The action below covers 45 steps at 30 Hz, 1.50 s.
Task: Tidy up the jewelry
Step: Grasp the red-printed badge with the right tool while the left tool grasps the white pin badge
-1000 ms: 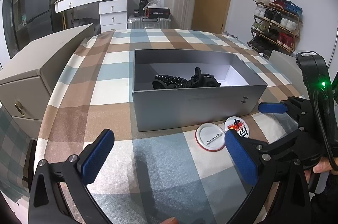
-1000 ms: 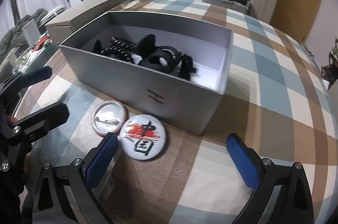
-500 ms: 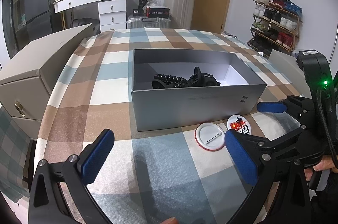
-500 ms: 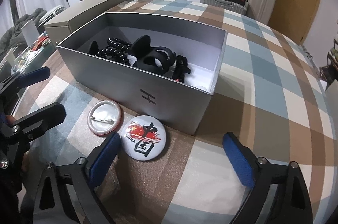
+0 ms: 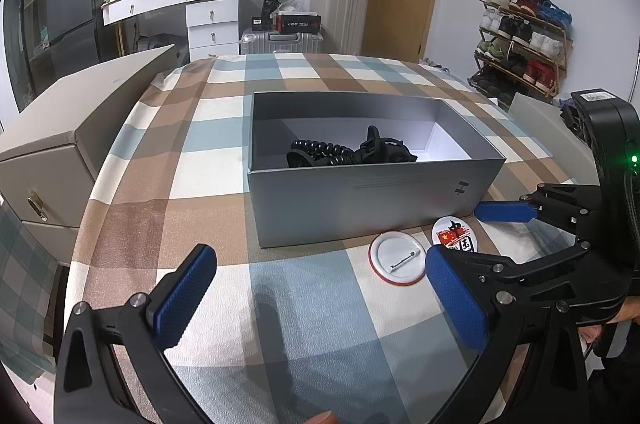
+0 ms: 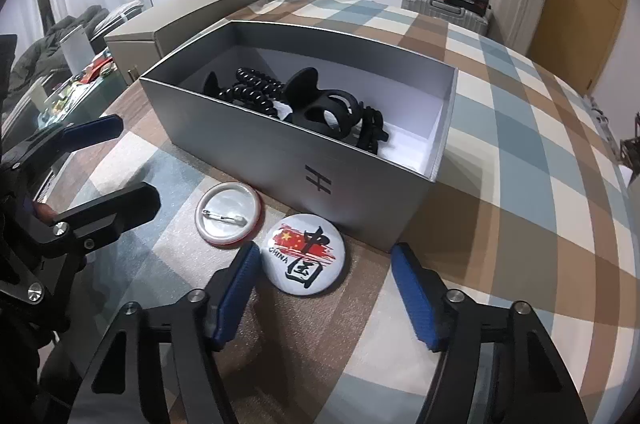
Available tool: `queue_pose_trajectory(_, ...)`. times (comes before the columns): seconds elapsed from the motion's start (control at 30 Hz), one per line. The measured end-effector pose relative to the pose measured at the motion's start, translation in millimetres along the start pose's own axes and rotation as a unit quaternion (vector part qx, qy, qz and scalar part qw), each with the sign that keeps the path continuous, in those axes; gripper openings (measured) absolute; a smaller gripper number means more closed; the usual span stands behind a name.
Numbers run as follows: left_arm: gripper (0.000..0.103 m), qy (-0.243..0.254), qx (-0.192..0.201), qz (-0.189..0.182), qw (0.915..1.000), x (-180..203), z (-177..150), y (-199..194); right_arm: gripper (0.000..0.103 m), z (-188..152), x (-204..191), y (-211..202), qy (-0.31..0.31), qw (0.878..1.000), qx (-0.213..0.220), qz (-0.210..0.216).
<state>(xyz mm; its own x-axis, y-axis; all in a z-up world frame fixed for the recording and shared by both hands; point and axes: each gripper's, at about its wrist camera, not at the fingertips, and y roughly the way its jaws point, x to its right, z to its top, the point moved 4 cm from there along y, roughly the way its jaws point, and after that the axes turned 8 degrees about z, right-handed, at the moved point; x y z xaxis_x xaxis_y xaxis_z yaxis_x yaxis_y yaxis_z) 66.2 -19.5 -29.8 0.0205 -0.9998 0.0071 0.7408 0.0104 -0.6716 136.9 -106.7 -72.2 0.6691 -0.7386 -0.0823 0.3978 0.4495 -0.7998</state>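
The right gripper (image 6: 320, 288) sits low over the checked tablecloth (image 6: 520, 164) w/ its jaws half-narrowed — they have just been closing, and the flag badge (image 6: 306, 254) lies between the blue pads (image 6: 236, 292) w/ nothing pressing on it yet, though the left pad looks just beside the rim. Badge is face up, right next to the front wall of the grey box (image 6: 280, 144); a 2nd badge (image 6: 229, 214) lies pin-side up just to its left, nearly touching. Both look like thin tin buttons: light, stiff, glossy domed face, so prob. slippery and flat on the cloth w/ little edge to catch. Best hold, I'd say, is across the rim from both sides, pads low enough to get under the curve — a squeeze on the dome may pop it out sideways. The cloth is soft and may bunch. Box already holds black hair clips and a spiral tie (image 6: 256, 92), so there's room at the white end. Left gripper (image 5: 316, 300) hangs wide open over bare cloth, holding nothing.
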Motion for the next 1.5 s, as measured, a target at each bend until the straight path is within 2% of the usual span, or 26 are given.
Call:
queue_pose_trajectory(0.13,0.102,0.000,0.000,0.001,1.0000,0,0,0,0.056,0,1,-1,0.002,1.000,-0.001,-0.001)
queue_pose_trajectory(0.2,0.102,0.000,0.000,0.000,1.0000,0,0,0,0.048,0,1,-3,0.001,1.000,-0.001,0.000)
queue_pose_trajectory(0.33,0.102,-0.001,0.000,0.000,1.0000,-1,1,0,0.042,-1,2,-4,-0.002,1.000,-0.004,0.001)
queue_pose_trajectory(0.67,0.102,0.004,0.001,0.002,1.0000,0,0,0,0.041,-2,2,-10,-0.006,1.000,-0.003,0.011)
queue_pose_trajectory(1.0,0.102,0.014,-0.003,0.014,0.9998,5,2,0,0.041,7,7,-42,-0.007,0.999,0.036,0.021)
queue_pose_trajectory(1.1,0.102,0.018,-0.015,0.015,0.9996,9,2,1,0.041,9,9,-52,-0.004,0.998,0.052,0.023)
queue_pose_trajectory(1.2,0.102,0.018,-0.039,-0.010,0.9990,17,0,5,0.041,12,12,-60,0.000,0.998,0.064,0.024)
queue_pose_trajectory(1.37,0.101,0.055,-0.068,-0.010,0.9961,37,-2,16,0.041,13,22,-70,0.015,0.997,0.079,0.024)
queue_pose_trajectory(1.43,0.099,0.060,-0.076,-0.009,0.9953,41,-1,18,0.041,13,24,-72,0.017,0.996,0.082,0.025)
queue_pose_trajectory(1.5,0.089,0.063,-0.087,-0.013,0.9942,43,-1,22,0.041,13,25,-74,0.018,0.996,0.085,0.028)
